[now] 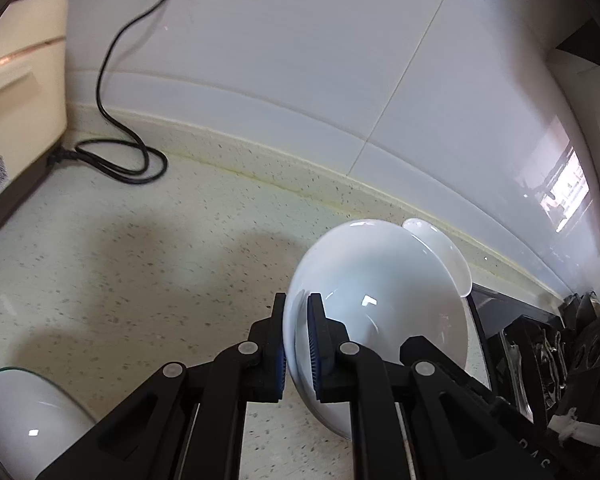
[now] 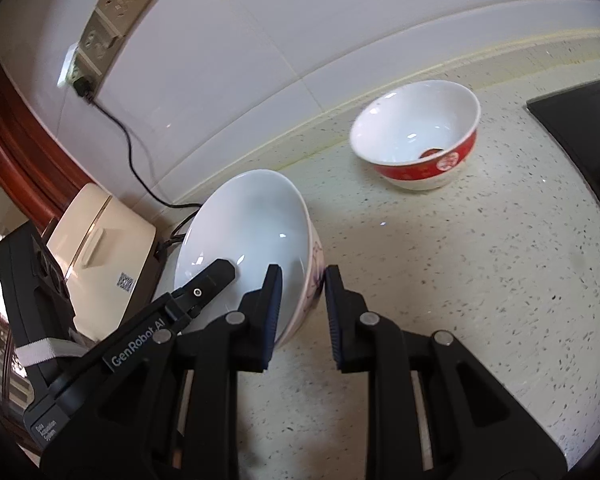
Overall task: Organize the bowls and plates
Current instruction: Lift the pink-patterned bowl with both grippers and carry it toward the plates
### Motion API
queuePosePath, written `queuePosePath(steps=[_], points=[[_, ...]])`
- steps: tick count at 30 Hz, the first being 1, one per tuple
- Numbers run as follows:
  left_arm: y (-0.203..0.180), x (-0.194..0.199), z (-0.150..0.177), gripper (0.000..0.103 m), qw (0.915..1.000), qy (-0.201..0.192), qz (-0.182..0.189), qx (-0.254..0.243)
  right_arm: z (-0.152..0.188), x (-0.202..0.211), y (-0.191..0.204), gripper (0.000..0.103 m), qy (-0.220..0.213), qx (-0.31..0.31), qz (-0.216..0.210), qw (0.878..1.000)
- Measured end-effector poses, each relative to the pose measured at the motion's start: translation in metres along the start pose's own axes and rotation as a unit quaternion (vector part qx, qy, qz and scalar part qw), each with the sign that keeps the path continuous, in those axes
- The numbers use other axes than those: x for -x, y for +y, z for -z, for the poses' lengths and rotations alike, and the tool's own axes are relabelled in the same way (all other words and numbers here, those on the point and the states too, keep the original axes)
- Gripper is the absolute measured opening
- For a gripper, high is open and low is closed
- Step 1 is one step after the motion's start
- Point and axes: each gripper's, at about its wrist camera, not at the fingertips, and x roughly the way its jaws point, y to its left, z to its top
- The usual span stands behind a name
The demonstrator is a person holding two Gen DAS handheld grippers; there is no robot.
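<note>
Cream appliance [image 1: 16, 80]: at the counter's [image 2: 460, 260] left end, against the back edge; its black cable [image 1: 112, 80] loops on the surface beside it, so keep the carry clear of that loop
White dish [image 1: 24, 420]: near the front edge on the left, only partly in view; a possible stacking spot, though I cannot tell its kind
Left gripper [image 1: 297, 308]: clenched on the left rim of the white bowl [image 1: 380, 280], one pad inside, one outside
White bowl: in mid-counter, tipped steeply on its side with the opening facing left; whether its foot touches the surface I cannot tell
Right gripper [image 2: 303, 276]: closed around the bowl's right wall low down, one pad inside and one on the flowered outside, as far as I can judge
Step in hand: a two-handed lift, I judge; move both hands together, level the bowl before travelling, and avoid twisting the thin rim between opposing grips
Red bowl [image 2: 416, 136]: upright and empty near the back edge, right of the held bowl, well apart; a likely nesting partner, so lower straight down into it
Black hob [image 2: 576, 120]: at the right end; stay off it
</note>
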Motion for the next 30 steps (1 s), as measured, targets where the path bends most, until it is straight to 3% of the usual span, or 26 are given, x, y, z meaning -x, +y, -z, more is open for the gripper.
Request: queuePosePath(steps=[13, 22, 30], points=[[0.013, 0.032, 0.002, 0.010, 0.9990, -0.043, -0.015, -0.002, 0.009, 0.004, 0.022, 0.025, -0.003, 0.032, -0.036, 0.999], [0.025, 0.065, 0.006, 0.010, 0.9946, -0.095, -0.042, -0.008, 0.019, 0.007, 0.047, 0.025, 0.002, 0.068, -0.064, 0.996], [0.036, 0.079, 0.009, 0.010, 0.9928, -0.110, -0.047, -0.001, 0.026, 0.004, 0.061, 0.025, 0.012, 0.087, -0.082, 0.993]])
